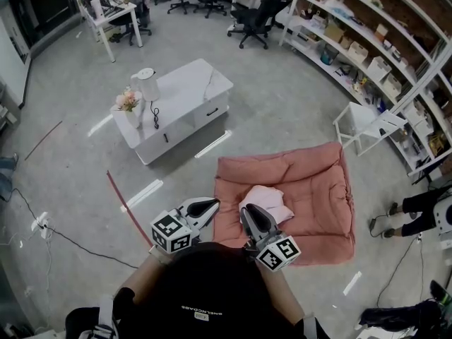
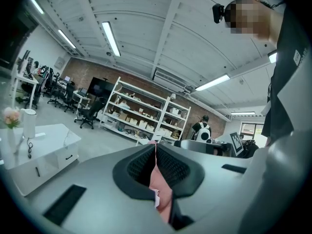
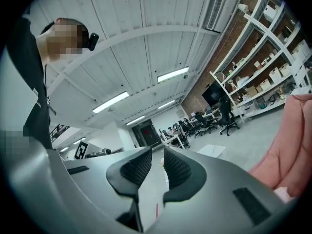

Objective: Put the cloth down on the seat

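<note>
A pink cushioned seat (image 1: 311, 189) lies on the floor in front of me. A pale pink cloth (image 1: 267, 202) rests crumpled on its near left part, with neither gripper touching it. My left gripper (image 1: 210, 205) hovers by the seat's near left corner. Its jaws meet at the tips (image 2: 155, 147), and pink fabric (image 2: 163, 194) shows through the slit lower down. My right gripper (image 1: 248, 212) hangs just on the near side of the cloth. In its own view the gripper (image 3: 157, 152) is shut with nothing between the pads, and the seat (image 3: 292, 150) shows at the right edge.
A white low cabinet (image 1: 180, 97) with a kettle and flowers stands beyond the seat to the left. A small white stool (image 1: 364, 122) and long shelves (image 1: 381, 55) line the right side. A person's legs (image 1: 417, 210) are at the right edge. A red strip (image 1: 127, 207) and cables lie on the floor.
</note>
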The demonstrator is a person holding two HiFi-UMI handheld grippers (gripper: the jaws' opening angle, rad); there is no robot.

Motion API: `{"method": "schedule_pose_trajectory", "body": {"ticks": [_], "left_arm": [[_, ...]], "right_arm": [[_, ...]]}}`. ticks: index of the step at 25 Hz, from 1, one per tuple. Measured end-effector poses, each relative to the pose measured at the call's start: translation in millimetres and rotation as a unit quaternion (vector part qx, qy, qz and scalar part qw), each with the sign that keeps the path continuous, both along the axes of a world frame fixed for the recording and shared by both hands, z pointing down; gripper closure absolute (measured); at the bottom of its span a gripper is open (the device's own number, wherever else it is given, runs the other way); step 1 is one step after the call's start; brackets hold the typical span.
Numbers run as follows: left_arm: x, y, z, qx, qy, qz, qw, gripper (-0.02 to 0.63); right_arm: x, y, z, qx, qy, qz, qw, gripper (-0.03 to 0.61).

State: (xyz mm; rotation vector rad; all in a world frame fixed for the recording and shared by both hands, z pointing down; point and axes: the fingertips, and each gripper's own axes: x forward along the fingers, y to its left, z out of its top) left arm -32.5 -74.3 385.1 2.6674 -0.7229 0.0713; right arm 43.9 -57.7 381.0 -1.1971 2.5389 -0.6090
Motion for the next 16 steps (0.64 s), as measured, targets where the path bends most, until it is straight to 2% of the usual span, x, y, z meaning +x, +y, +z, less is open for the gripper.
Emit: {"method": "schedule_pose_trajectory", "body": {"ticks": [16], "left_arm": [[-3.2, 3.3, 3.3, -0.009, -0.008, -0.004, 0.9999, 0.595]], "right_arm": [[2.8, -2.1, 3.5, -0.024, -0.022, 0.002, 0.999, 0.485]]}}
